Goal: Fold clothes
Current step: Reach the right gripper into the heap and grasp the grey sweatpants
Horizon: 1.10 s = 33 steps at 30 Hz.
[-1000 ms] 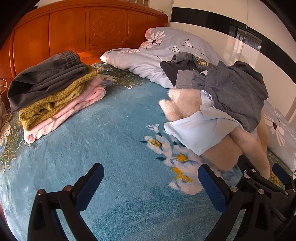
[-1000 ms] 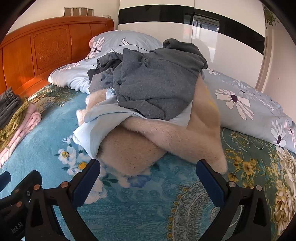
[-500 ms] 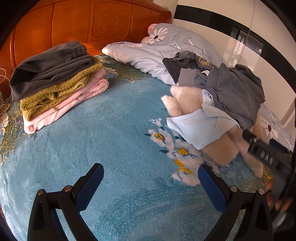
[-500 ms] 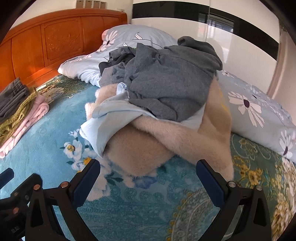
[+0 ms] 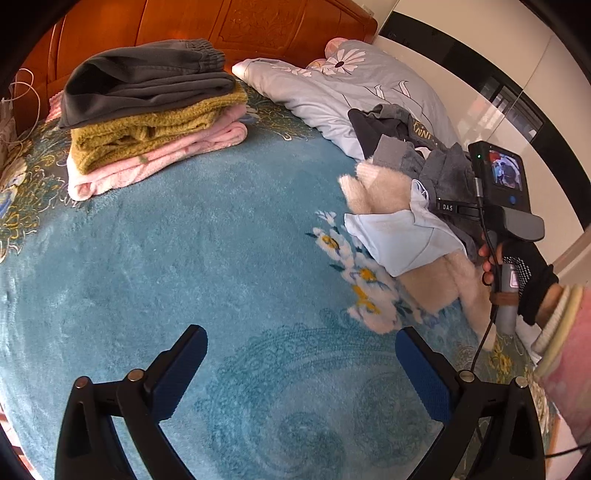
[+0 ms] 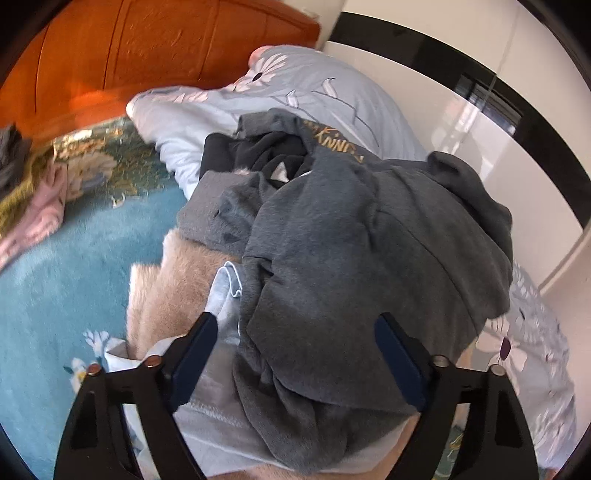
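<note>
A heap of unfolded clothes lies on the bed: a grey sweatshirt (image 6: 354,258) on top, a light blue garment (image 6: 221,295) under it, a cream fluffy garment (image 6: 166,284) below, and a dark garment (image 6: 258,147) behind. My right gripper (image 6: 295,354) is open, its jaws straddling the grey sweatshirt's lower part. My left gripper (image 5: 301,373) is open and empty over bare blue blanket (image 5: 184,258). The heap (image 5: 399,229) lies to its right, with the right gripper's body (image 5: 498,184) above it.
A folded stack (image 5: 147,110) of dark grey, olive and pink clothes sits at the left near the wooden headboard (image 5: 258,22). A floral grey duvet and pillow (image 6: 295,81) lie behind the heap. A white wardrobe (image 6: 480,110) stands beyond.
My right gripper has moved forward and up onto the heap, now over the grey sweatshirt. My left gripper has drifted back slightly and stays open over the blanket.
</note>
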{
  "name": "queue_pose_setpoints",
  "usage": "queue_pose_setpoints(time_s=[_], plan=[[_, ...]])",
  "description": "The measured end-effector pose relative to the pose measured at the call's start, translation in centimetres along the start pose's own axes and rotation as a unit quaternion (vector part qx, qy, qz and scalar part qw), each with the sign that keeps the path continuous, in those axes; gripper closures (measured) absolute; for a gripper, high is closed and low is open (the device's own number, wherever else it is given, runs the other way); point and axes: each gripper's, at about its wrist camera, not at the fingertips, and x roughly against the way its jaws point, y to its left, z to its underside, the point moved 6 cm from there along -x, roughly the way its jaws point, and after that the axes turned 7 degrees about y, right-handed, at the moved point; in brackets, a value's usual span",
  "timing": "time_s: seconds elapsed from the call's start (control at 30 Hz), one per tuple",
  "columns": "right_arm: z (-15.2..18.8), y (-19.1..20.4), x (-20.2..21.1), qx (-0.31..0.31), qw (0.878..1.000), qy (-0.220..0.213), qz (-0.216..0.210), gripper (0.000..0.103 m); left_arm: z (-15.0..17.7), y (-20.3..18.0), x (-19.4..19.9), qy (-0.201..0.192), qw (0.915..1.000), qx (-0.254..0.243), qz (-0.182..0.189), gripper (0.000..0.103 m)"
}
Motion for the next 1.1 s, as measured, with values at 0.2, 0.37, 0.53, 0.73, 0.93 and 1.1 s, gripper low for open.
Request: queue_pose_setpoints(time_s=[0.2,0.37,0.53,0.73,0.93,1.1], plan=[[0.3,-1.2,-1.9,-0.010,0.998,0.044,0.035,0.066,1.2,3.2,2.5,-0.008,0.9989,0.046,0.003,0.000],[-0.1,-3.6,1.1,-0.035,0.998,0.036,0.048,0.096,1.1,3.1,5.0,-0.019,0.9976,0.064,0.020,0.000],[-0.2,-7.9,4.2,-0.069,0.994,0.028,0.085,0.097,0.9,0.6,8.4,-0.040,0.9986,0.030,0.019,0.000],[-1.0,-13.7,11.4,-0.087,0.990,-0.039,0.104,0.098,1.9,-2.0,11.5,-0.034,0.9972,0.033,0.058,0.000],[1.1,-18.5,18.6,-0.135,0.984,-0.093,0.072,0.101,3.6,-5.3,15.4,-0.027,0.9977,-0.008,0.061,0.000],[4.2,-21.1,25.4,-0.134,0.974,-0.164,0.079,0.103,5.1,-7.7,17.4,-0.025,0.9949,-0.008,0.097,0.000]])
